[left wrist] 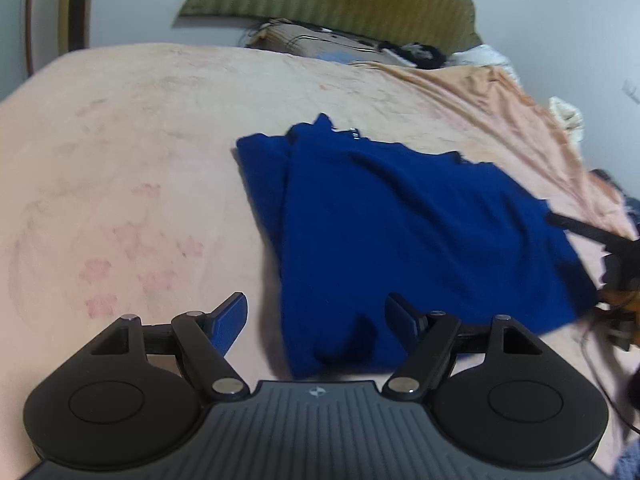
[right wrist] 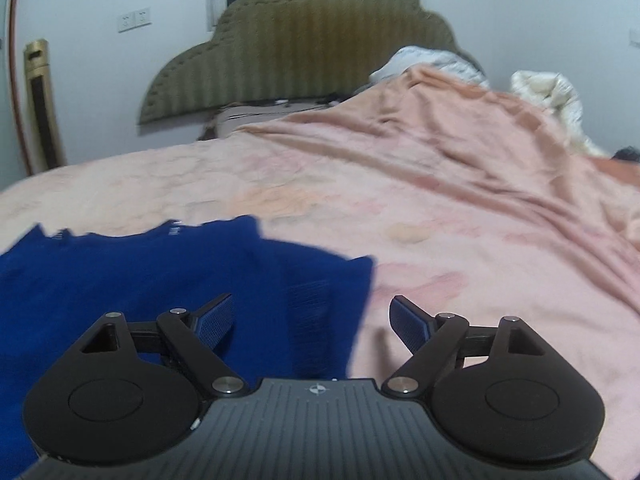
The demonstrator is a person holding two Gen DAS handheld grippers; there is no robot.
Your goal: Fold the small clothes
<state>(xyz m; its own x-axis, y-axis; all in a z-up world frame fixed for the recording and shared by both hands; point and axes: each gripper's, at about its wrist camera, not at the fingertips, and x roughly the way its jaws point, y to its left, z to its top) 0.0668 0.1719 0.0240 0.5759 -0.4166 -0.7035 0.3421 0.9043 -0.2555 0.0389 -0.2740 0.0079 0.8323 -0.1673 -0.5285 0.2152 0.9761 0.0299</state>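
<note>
Folding is partly done on the blue garment [left wrist: 400,220], which lies flat on the pink blanket [left wrist: 120,140] near the middle of the bed, collar end towards the green headboard [right wrist: 300,48]. Its left side already lies doubled over, showing as a raised lengthwise ridge in the left wrist view.

Note the state of each tool before you proceed:

1. Left gripper [left wrist: 316,316]: jaws spread wide, nothing between the pads. It hovers over the near left corner of the garment, one finger above bare blanket and the other above the cloth, so the edge falls between them.
2. Right gripper [right wrist: 312,316]: jaws likewise released and empty. It straddles the garment's right edge, left finger over blue cloth, right finger over blanket.

This placement is judged to be deliberate: with each open jaw bracketing a side edge at the near end, you can pinch both corners at once and carry the hem evenly.

Both tools point downward at a slant towards the cloth, which keeps the fingertips in view during the approach.

Expect the soft knit to sag and drag on the fleecy blanket; a shallow pinch may catch only the top layer of the doubled side.

Loose bedding [right wrist: 552,88] piled at the far right stays well apart from the work area.
</note>
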